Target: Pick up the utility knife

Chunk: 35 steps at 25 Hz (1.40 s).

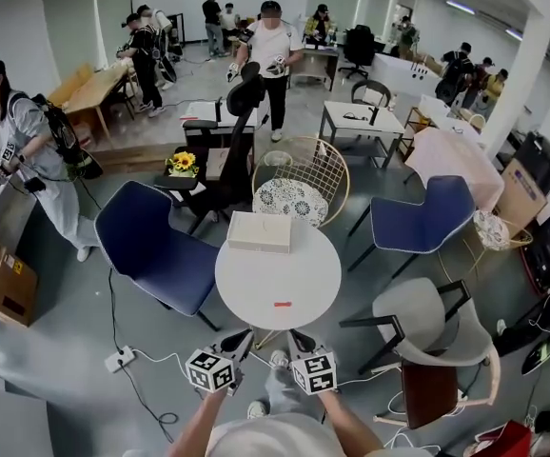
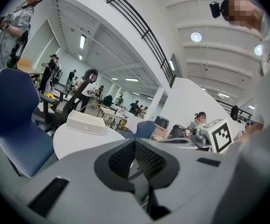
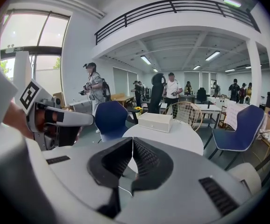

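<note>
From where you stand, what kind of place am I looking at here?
Most likely a big open-plan office or workshop hall: work desks and a black office chair at the back, blue chairs beside a small white table, and several people standing about.

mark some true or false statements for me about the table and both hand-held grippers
1. The utility knife lies on the round white table. True.
2. The white box sits beside the knife at the table's near edge. False: it sits at the far edge, apart from the knife.
3. The right hand-held gripper holds the knife. False: its jaws are shut on nothing.
4. The left hand-held gripper is shut and empty. True.
</note>
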Tool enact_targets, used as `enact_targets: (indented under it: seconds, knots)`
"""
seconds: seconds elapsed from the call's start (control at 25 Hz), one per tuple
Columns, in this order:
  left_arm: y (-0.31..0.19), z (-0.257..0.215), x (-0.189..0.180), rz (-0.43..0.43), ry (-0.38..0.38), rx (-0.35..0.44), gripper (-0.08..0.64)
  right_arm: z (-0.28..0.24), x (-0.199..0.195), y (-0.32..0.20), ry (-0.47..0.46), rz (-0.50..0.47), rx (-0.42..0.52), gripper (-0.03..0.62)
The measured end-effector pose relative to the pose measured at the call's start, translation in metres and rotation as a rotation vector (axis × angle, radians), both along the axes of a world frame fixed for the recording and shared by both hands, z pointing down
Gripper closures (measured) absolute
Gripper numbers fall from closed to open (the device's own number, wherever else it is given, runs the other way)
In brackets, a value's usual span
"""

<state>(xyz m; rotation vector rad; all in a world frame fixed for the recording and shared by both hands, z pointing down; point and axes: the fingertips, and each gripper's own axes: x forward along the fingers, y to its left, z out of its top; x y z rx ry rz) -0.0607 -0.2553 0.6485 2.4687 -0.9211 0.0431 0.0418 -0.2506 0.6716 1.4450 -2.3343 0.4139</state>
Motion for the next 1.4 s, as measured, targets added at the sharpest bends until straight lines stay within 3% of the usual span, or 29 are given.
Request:
enact_targets:
  seconds: [0.8,1.4]
  knots:
    - [-0.112,0.014,0.014,-0.026,-0.036,-0.054,0.548,0.014,0.028,-0.119,-0.038,0.006,-0.046,0.575]
    - [-0.089,0.084,0.025,-0.009,-0.039,-0.246,0.548,0.093,0.04,-0.08,-0.035,0.04,-0.275,0.575]
